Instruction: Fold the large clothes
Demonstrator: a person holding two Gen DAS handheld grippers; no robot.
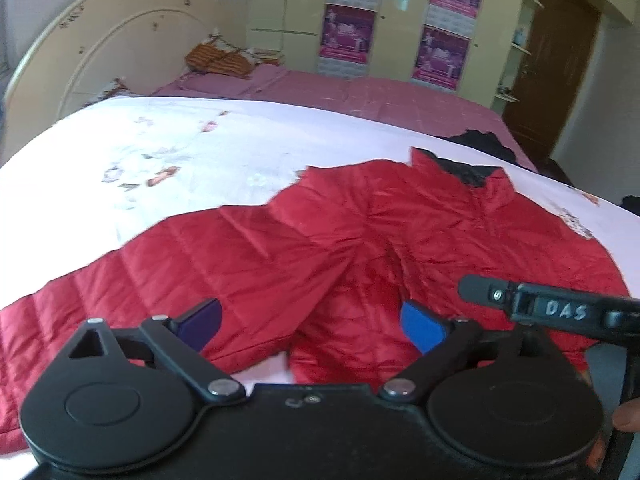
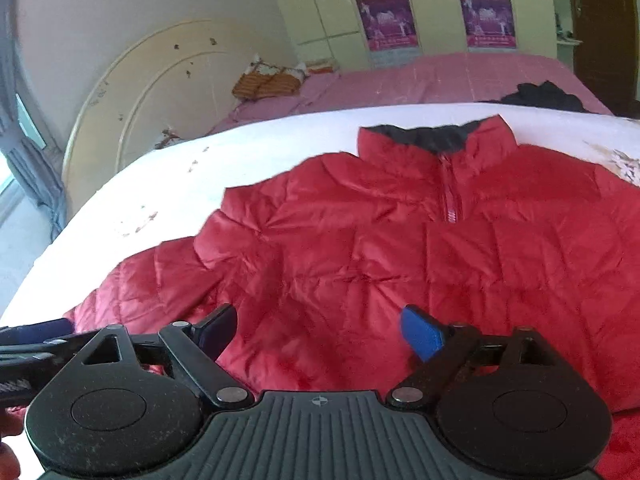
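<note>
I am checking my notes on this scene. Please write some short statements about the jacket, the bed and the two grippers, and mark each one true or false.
1. The red jacket lies on a white sheet. True.
2. The left gripper is clamped on a sleeve. False: its jaws stand open, holding nothing.
3. The jacket's collar lining is dark. True.
4. The right gripper is shut. False: it is open above the jacket.

Red jacket (image 2: 400, 248) spread on white bedsheet (image 2: 200, 176), jaws apart above it
</note>
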